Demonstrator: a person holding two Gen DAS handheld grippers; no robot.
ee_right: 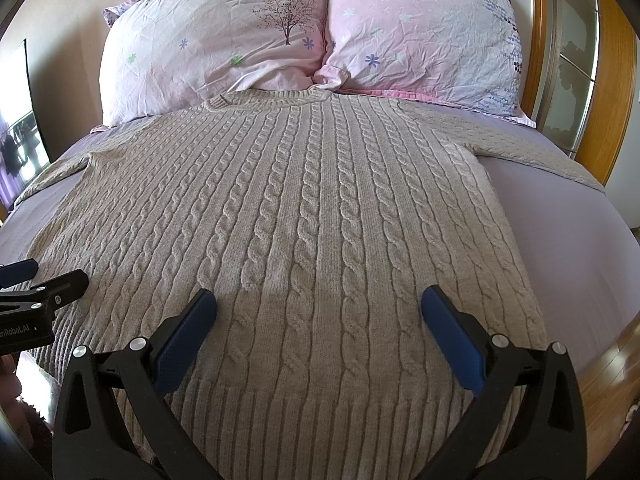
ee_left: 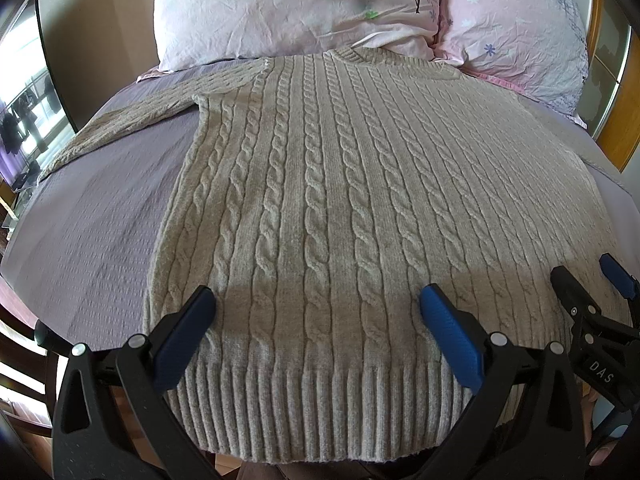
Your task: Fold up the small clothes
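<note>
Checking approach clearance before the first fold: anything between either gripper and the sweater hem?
Nothing visible. The left gripper and right gripper both hover open right over the hem end of the sweater, which lies flat on the bed sheet. The pillows sit beyond the collar, out of the way.

Left gripper (ee_left: pixel 316 304), right gripper (ee_right: pixel 318 304): jaws wide apart, side by side.

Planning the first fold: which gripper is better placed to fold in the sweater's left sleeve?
Probably left. The left gripper hangs open over the hem nearer the left sleeve; the right gripper hangs open toward the sweater's other side.
</note>
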